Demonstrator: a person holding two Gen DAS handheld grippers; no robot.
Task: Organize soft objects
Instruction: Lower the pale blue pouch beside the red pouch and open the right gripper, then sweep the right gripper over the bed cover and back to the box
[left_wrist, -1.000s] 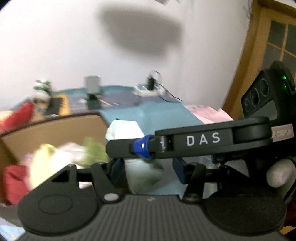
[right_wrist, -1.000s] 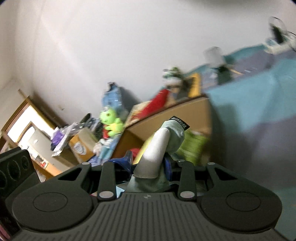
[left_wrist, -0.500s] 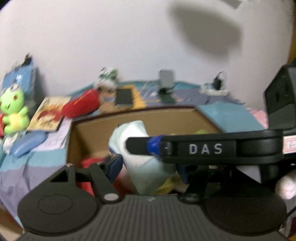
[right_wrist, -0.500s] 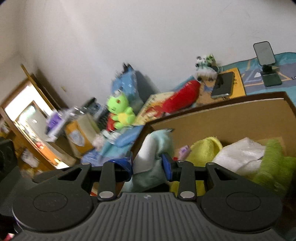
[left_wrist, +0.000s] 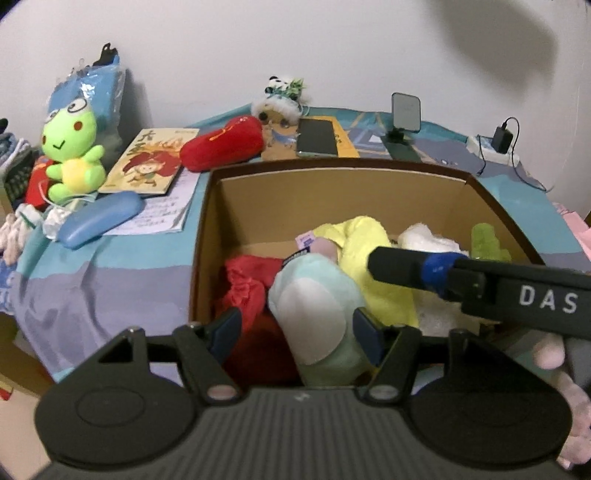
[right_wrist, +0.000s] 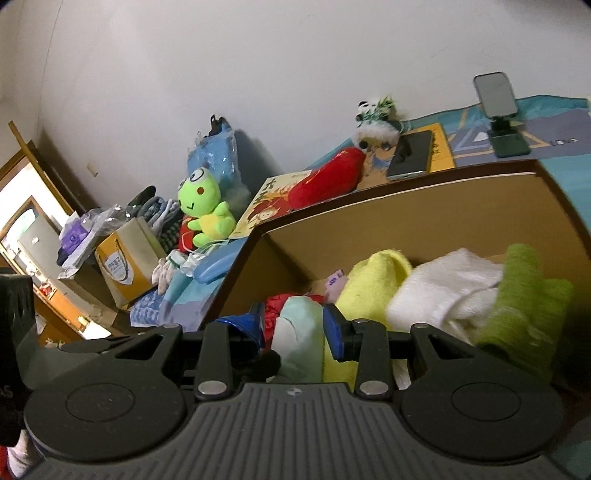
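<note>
Lowering a mint-green soft toy (left_wrist: 314, 314) into the cardboard box (left_wrist: 332, 195), with yellow, white, green and red soft things already inside.

The toy is pinched by the right gripper (right_wrist: 293, 326); the left gripper (left_wrist: 295, 328) has just been opening, its left pad clear of the toy between its jaws. A frog plush (left_wrist: 72, 155) and red plush (left_wrist: 221, 144) are left outside on the bedspread.

place: home bedroom | surface: bed with blue patterned cover (left_wrist: 110, 269) | signs: frog plush (left_wrist: 72, 155), picture book (left_wrist: 147, 162), phone on stand (right_wrist: 496, 99), charger (left_wrist: 500, 142), wooden door frame (right_wrist: 22, 177)
</note>
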